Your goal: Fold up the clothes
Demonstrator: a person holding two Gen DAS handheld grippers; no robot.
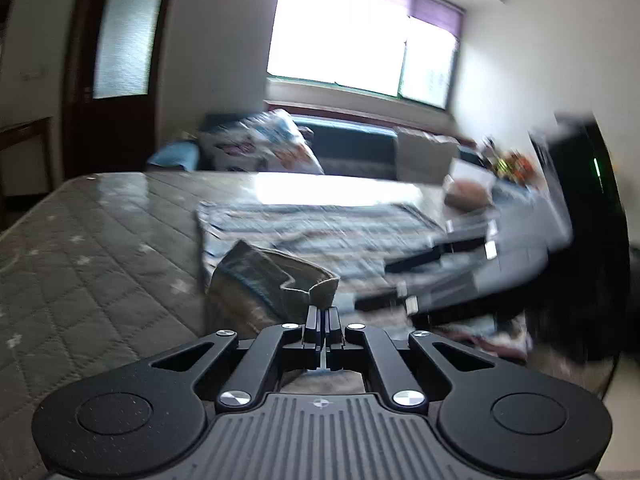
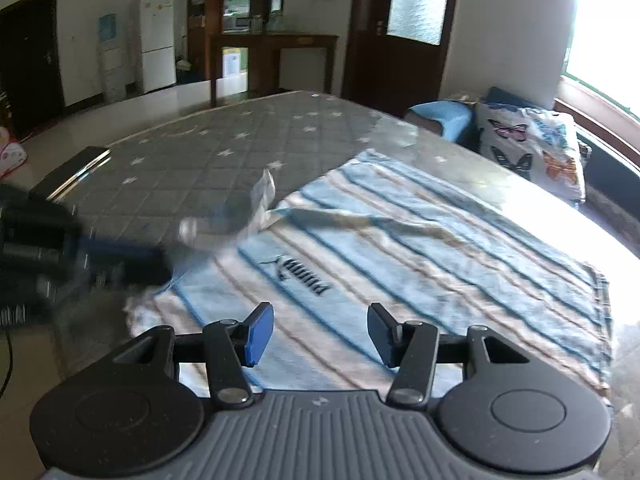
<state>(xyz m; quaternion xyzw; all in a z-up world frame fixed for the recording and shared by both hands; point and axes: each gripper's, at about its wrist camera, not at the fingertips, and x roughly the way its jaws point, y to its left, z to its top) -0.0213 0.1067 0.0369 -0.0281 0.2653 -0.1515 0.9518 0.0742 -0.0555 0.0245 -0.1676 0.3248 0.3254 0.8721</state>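
Left gripper (image 1: 323,314) pinches striped garment's (image 2: 420,240) lifted corner; right gripper (image 2: 320,334) gapes empty above garment on mattress (image 2: 192,160).

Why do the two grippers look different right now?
The left gripper is shut, pinching a lifted corner of the striped garment; the right gripper is open and holds nothing. The left gripper's fingers touch cloth; the right gripper's blue pads hover above it. Both are black and point down toward the mattress.
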